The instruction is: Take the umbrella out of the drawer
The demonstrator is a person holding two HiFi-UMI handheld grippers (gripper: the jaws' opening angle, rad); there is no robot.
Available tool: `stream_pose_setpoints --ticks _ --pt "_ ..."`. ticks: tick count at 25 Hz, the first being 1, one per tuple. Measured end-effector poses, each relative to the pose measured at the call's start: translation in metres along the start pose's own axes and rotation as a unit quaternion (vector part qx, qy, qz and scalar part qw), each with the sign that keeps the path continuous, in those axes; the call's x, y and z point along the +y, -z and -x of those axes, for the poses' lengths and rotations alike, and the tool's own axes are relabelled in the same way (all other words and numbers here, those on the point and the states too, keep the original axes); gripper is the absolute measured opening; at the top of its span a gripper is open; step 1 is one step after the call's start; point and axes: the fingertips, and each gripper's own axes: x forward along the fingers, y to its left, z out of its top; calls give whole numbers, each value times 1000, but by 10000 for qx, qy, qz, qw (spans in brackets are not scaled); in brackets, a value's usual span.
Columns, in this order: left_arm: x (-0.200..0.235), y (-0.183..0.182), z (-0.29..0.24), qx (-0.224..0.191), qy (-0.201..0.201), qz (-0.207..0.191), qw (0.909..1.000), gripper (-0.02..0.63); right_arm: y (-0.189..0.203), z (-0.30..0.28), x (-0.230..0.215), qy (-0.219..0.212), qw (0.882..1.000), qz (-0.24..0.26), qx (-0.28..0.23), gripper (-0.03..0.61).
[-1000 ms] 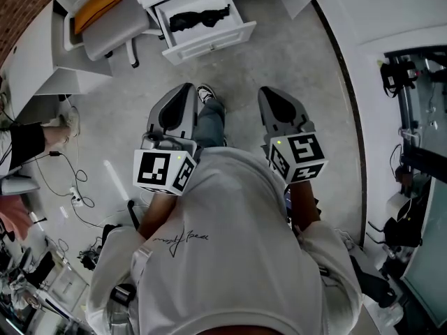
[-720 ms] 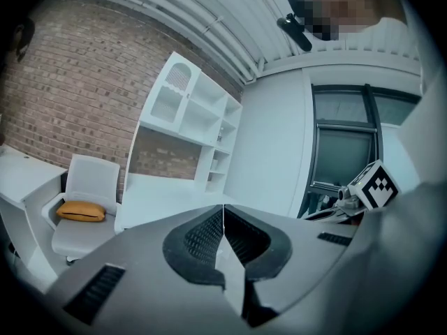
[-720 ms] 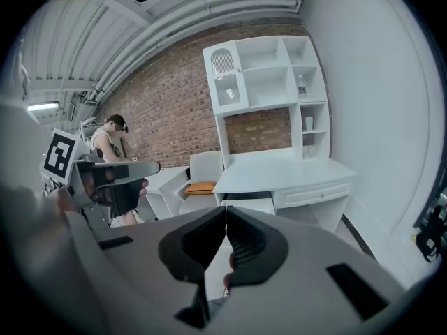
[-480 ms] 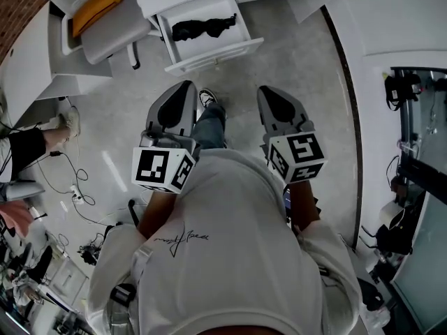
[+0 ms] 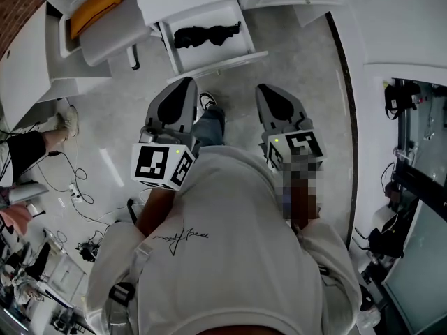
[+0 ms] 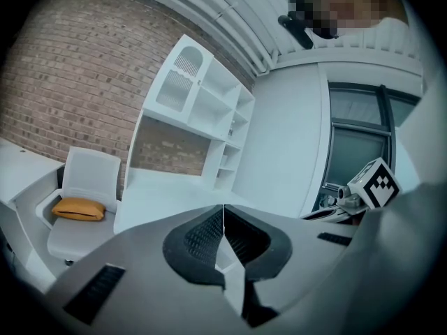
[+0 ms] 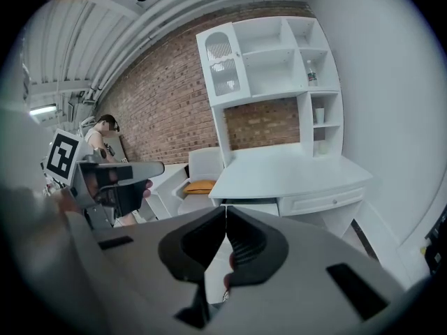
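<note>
Umbrella (image 5: 207, 35), black and folded, lies in the open drawer (image 5: 222, 63) at twelve o'clock. Left gripper (image 5: 187, 84) and right gripper (image 5: 261, 88), at its six o'clock, are fully closed, holding nothing.

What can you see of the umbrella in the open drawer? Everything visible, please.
The umbrella is black and collapsed short, its soft cloth bunched and wrinkled rather than neatly wrapped. It lies flat inside the pulled-out white drawer, stretched along the drawer's width, with its right end angled slightly toward the back. Only the drawer's floor appears to touch it. No handle or strap can be made out in the head view.
</note>
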Motion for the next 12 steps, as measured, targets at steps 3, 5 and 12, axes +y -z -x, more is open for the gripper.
stream_pose_setpoints --ticks 3,5,12 --pt "11 -7 -10 -44 -69 17 10000 17 -12 -15 -3 -71 9999 72 -3 26" --pt "21 -13 -15 -104 -153 15 9998 17 -22 -26 -6 -113 9998 133 -32 26" --pt "54 -25 -32 -139 -321 214 9992 17 -55 -69 -3 -395 9985 381 -24 26"
